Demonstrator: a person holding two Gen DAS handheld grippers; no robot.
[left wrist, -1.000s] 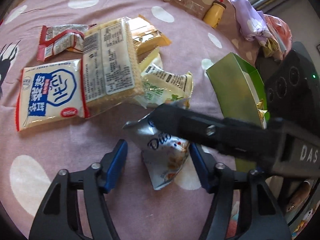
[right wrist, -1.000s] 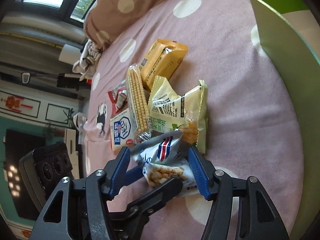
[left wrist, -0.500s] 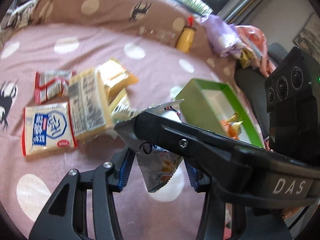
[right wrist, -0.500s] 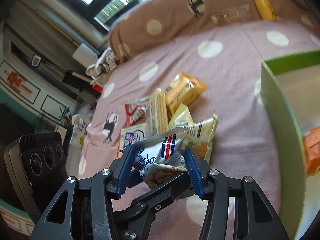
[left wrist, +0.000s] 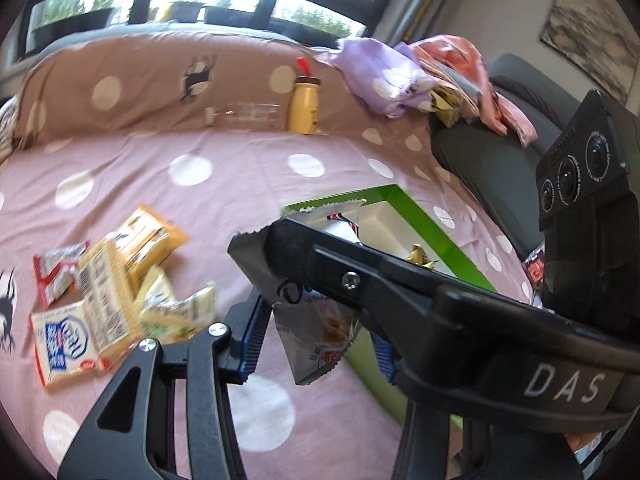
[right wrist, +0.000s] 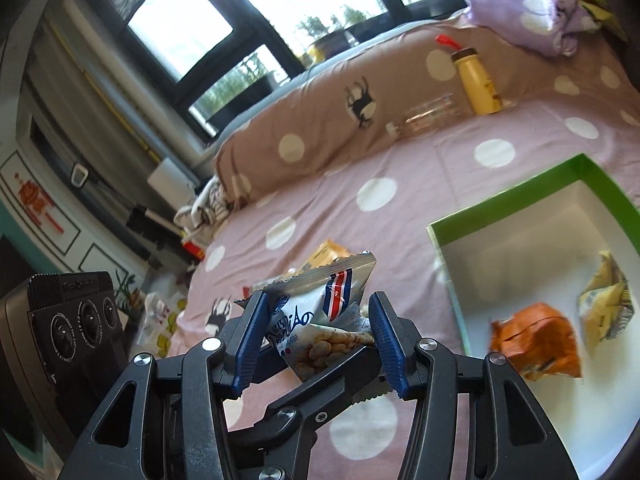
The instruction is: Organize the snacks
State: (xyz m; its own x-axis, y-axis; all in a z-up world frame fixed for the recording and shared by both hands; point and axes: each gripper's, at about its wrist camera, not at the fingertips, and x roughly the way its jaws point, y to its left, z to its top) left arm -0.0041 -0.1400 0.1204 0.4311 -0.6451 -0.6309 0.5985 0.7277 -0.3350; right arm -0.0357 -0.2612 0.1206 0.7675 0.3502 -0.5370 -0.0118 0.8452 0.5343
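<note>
A silver-white snack bag (right wrist: 320,322) with a red-and-blue stripe hangs in the air, held from both sides. My right gripper (right wrist: 320,340) is shut on the snack bag, and my left gripper (left wrist: 316,336) is shut on it from the other direction; the bag also shows in the left wrist view (left wrist: 316,332). A green box (right wrist: 532,192) with a white inside lies to the right and holds an orange packet (right wrist: 536,336) and a yellow packet (right wrist: 604,304). Several other snack packs (left wrist: 100,292) lie in a heap on the pink dotted sheet at the left.
A yellow bottle (left wrist: 305,104) and a clear bottle (left wrist: 244,114) lie against the brown dotted pillow (left wrist: 140,80) at the back. Purple and pink cloths (left wrist: 400,76) are piled at the back right. A grey chair (left wrist: 492,168) stands beside the bed on the right.
Both grippers have risen off the sheet with the snack bag between them and moved towards the green box. The views have tilted up, and the window now shows.
</note>
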